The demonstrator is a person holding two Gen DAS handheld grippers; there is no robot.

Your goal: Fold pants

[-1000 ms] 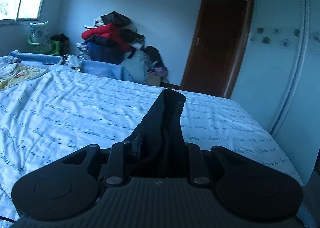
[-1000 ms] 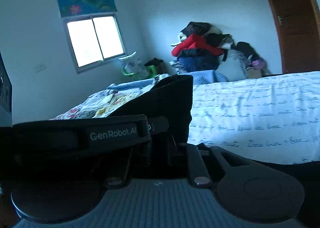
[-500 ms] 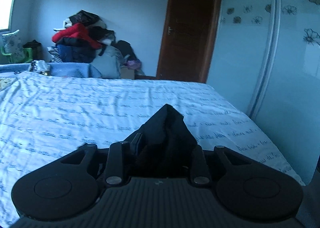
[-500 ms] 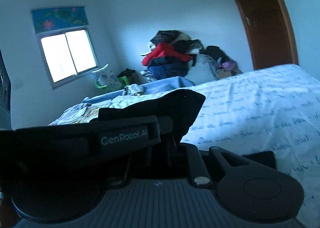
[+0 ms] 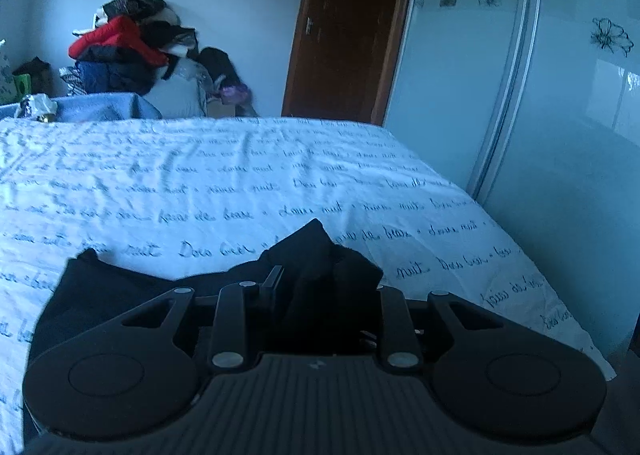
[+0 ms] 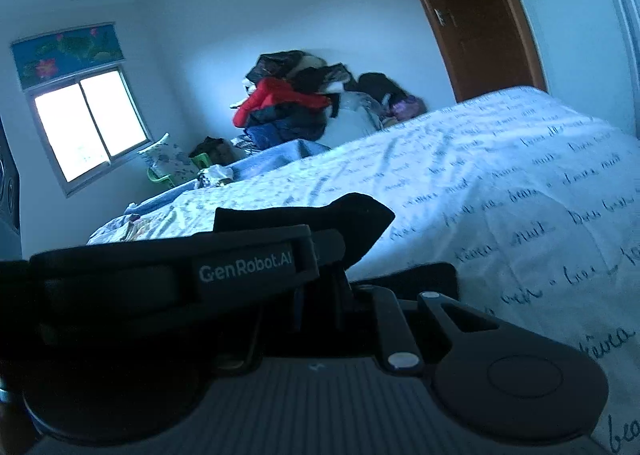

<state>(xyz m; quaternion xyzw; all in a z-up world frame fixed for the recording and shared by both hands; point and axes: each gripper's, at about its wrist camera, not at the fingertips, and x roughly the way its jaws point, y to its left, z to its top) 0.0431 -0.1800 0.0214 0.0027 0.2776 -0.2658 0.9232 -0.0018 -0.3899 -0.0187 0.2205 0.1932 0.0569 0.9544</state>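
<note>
The black pants [image 5: 316, 251] bunch up between the fingers of my left gripper [image 5: 316, 295], which is shut on them. To the left, more of the black cloth [image 5: 100, 291] lies on the white printed bedsheet [image 5: 240, 175]. In the right wrist view a fold of the pants [image 6: 360, 215] sticks out past my right gripper [image 6: 340, 279], shut on that fold just above the sheet [image 6: 500, 183]. A black strap marked GenRobot.AI [image 6: 180, 275] crosses the left of that view and hides the left finger.
A pile of clothes [image 5: 128, 51] with a red garment on top stands against the far wall beyond the bed. A brown door [image 5: 344, 27] and a pale flowered wardrobe [image 5: 520, 95] lie to the right. A window [image 6: 88, 127] is on the left wall.
Both grippers have come down toward the bed with the pants. The cloth, earlier standing up in a tall ridge, now sags low and spreads onto the sheet at the left.
</note>
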